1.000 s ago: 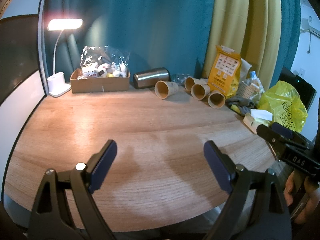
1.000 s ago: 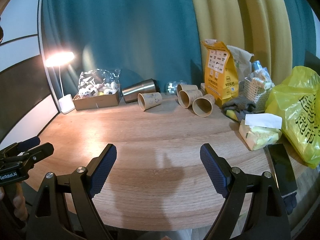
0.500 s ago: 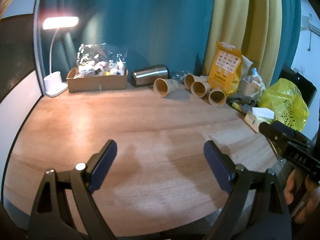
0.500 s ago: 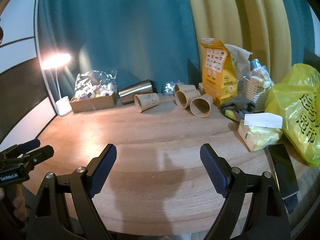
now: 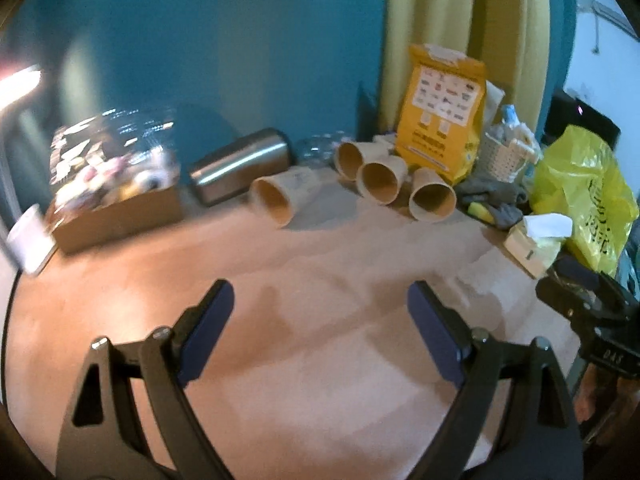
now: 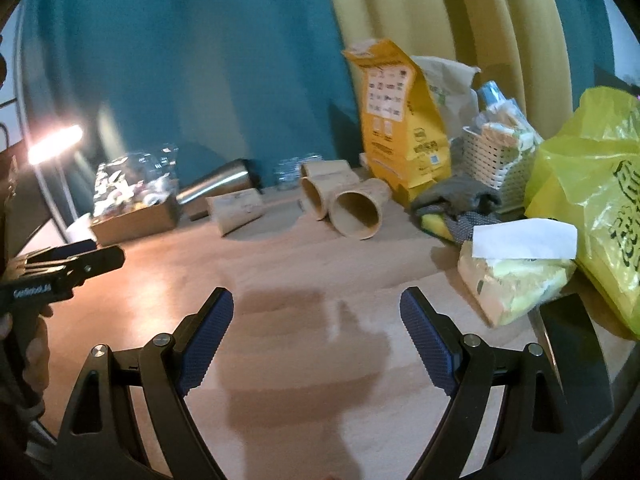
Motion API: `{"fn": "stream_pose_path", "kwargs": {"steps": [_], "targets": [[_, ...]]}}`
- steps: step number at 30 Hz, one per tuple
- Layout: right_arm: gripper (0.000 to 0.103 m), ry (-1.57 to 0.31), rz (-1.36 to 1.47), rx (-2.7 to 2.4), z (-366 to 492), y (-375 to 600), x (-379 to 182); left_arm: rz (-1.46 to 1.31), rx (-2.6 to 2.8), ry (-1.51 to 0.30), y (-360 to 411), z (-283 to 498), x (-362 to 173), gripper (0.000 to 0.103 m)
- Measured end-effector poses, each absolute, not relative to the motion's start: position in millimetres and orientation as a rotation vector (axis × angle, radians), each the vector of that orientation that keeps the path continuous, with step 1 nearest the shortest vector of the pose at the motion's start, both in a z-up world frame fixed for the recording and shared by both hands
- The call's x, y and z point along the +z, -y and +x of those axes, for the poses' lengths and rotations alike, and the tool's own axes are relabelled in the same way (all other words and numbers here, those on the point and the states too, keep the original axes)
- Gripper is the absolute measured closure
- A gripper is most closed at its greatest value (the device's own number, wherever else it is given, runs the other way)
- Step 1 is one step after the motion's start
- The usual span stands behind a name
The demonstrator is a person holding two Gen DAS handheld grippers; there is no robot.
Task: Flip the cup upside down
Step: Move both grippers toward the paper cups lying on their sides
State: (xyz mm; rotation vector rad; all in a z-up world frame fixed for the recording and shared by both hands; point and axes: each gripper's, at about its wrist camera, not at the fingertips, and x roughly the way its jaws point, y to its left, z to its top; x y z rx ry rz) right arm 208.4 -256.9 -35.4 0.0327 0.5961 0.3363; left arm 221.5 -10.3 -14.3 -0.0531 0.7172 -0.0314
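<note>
Several tan paper cups lie on their sides at the back of the round wooden table [image 5: 320, 280]. In the left wrist view one cup [image 5: 280, 198] lies apart on the left and three lie together: [image 5: 352, 158], [image 5: 382, 180], [image 5: 432, 198]. In the right wrist view the nearest cup [image 6: 358, 210] faces me, with the lone cup [image 6: 236, 210] to its left. My left gripper [image 5: 320, 332] is open and empty above the table's front. My right gripper [image 6: 316, 332] is open and empty too. Each gripper shows at the edge of the other's view: [image 5: 580, 300], [image 6: 68, 264].
A steel tumbler [image 5: 240, 170] lies beside a cardboard box [image 5: 116, 216] at back left, near a lit lamp [image 6: 54, 144]. An orange bag [image 5: 442, 112], white basket [image 6: 500, 160], grey cloth [image 6: 456, 200], tissue pack [image 6: 516, 264], yellow plastic bag [image 6: 592, 184] and dark phone [image 6: 572, 344] crowd the right side.
Both grippers have moved forward over the table toward the cups, which now look larger. Both views are blurred by motion. The jaws stay open.
</note>
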Motion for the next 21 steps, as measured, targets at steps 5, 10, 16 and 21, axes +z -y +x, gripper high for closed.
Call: {"fn": "stream_pose_path", "kwargs": {"steps": [5,10,16,21], "targets": [[0.015,-0.615,0.119,0.305,250,277,-50,0.033,-0.112,-0.743,35,294,-22,0.013],[0.015,-0.634,0.190,0.292,278,291,-62,0.178,-0.166,-0.788,67,368,-35,0.013],[0.015,-0.650,0.215,0.268,302,303,-71,0.211,-0.202,-0.844,85,430,-47,0.013],[0.015,-0.665,0.251,0.225,323,315,-74,0.240,-0.238,-0.842,102,464,-50,0.013]]}}
